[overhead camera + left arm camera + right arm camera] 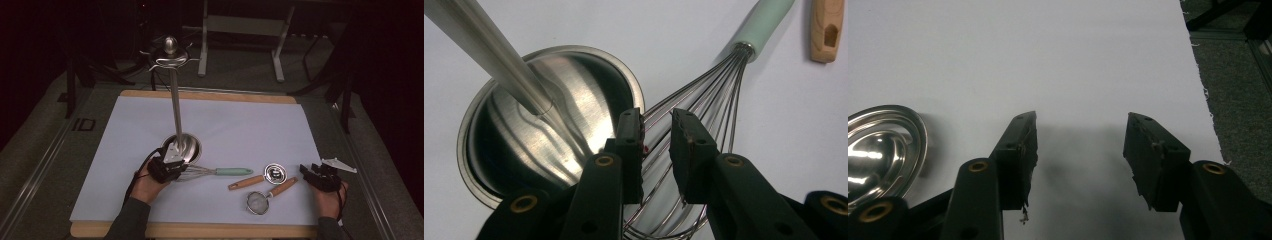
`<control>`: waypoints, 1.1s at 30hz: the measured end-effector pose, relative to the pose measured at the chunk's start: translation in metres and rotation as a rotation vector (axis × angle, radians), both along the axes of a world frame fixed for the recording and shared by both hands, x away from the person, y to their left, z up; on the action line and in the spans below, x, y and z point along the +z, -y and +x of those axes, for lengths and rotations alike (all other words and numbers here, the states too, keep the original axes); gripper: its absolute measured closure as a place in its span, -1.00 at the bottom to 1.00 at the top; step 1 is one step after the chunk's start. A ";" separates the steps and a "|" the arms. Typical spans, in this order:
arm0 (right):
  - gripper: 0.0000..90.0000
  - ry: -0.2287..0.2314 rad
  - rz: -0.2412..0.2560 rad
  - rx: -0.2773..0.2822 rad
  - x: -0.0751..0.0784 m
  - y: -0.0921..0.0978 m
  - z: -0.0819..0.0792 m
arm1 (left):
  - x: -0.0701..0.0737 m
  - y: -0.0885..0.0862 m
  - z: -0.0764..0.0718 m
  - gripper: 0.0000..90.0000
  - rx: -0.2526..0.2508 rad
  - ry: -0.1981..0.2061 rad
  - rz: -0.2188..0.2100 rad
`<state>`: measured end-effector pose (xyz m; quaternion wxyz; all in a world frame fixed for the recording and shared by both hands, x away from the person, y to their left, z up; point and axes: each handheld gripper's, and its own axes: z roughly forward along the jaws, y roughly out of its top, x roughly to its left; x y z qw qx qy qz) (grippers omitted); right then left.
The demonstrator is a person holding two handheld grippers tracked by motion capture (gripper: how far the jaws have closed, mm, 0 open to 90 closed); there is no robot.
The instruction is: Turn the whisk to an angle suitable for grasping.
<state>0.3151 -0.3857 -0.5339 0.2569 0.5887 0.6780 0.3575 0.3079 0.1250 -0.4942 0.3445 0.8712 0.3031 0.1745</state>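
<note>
A whisk (pixel 210 172) with a pale green handle lies on white paper at lower centre of the high view, its wire head beside the round steel base of a tall utensil stand (pixel 176 107). The left gripper (pixel 656 135) hovers over the wires, jaws slightly parted around them, not yet pinching. At lower right, the right gripper (pixel 1080 150) rests with jaws spread wide, holding nothing. The step looks like grasping the whisk; next, the jaws must close on the wires.

Overhead forward-down; two close, perhaps table-level views.
</note>
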 end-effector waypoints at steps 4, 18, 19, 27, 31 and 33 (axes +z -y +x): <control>0.05 -0.001 0.000 0.001 0.000 0.000 0.000 | -0.001 0.001 0.000 0.61 -0.014 0.003 0.004; 0.05 -0.008 -0.005 0.000 0.000 0.000 0.001 | 0.009 0.000 0.008 0.62 -0.035 0.010 0.030; 0.05 -0.007 -0.004 -0.001 0.000 -0.001 0.001 | 0.008 0.000 0.009 0.60 -0.042 -0.004 0.035; 0.05 -0.018 -0.002 -0.006 -0.001 -0.001 0.002 | 0.001 -0.004 0.011 0.39 -0.046 0.022 0.061; 0.05 -0.018 -0.002 -0.007 -0.001 -0.001 0.002 | 0.003 -0.010 0.016 0.31 -0.019 0.028 0.045; 0.05 -0.019 -0.007 -0.008 -0.001 -0.001 0.002 | 0.002 -0.013 0.017 0.30 -0.012 0.021 0.032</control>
